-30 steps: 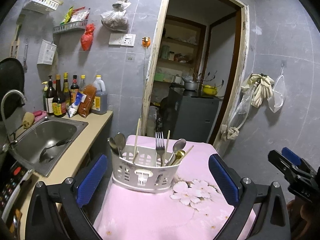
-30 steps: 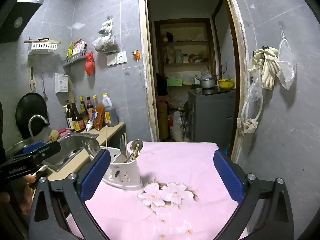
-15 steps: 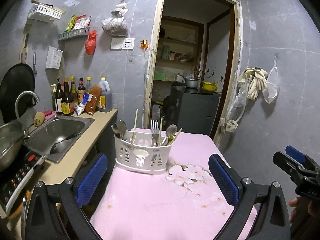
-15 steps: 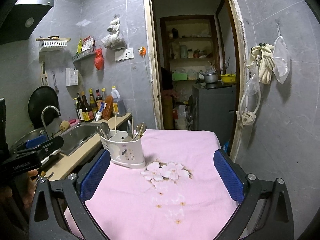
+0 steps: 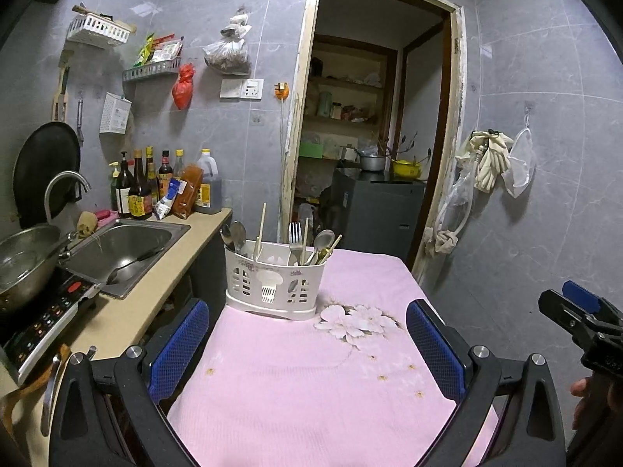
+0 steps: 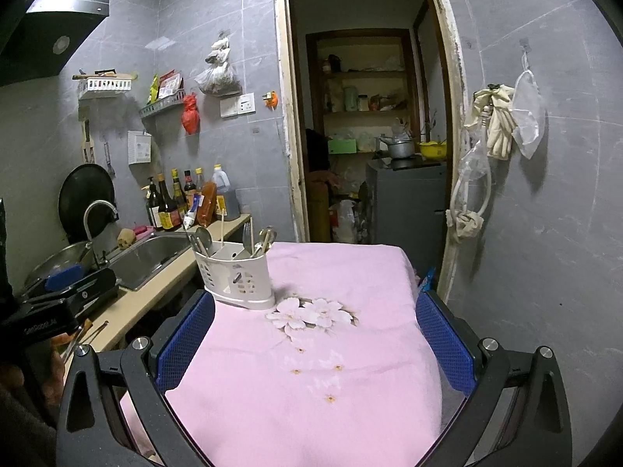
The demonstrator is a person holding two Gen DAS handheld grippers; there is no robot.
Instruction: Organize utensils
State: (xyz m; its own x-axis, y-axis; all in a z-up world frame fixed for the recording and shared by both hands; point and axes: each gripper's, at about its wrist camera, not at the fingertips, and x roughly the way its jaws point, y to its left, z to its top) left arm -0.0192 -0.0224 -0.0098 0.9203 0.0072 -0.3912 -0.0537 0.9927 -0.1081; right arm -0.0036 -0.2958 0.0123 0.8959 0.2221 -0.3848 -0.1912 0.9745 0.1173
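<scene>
In your left wrist view, your left gripper [image 5: 307, 346] has its jaws spread wide with nothing between them, hanging over the pink cloth [image 5: 311, 381]. The white caddy [image 5: 274, 286] stands upright at the cloth's far left, holding spoons [image 5: 238, 233], a fork [image 5: 295, 235] and chopsticks [image 5: 263, 220]; the sink [image 5: 124, 241] lies to its left. Your right gripper [image 5: 580, 311] shows at the right edge, well apart from the caddy. In your right wrist view, your right gripper [image 6: 315, 342] is likewise wide open and empty above the cloth [image 6: 311, 381]. The caddy [image 6: 237, 276] sits left of the flower print [image 6: 307, 313], and your left gripper [image 6: 70, 284] shows at the left edge.
</scene>
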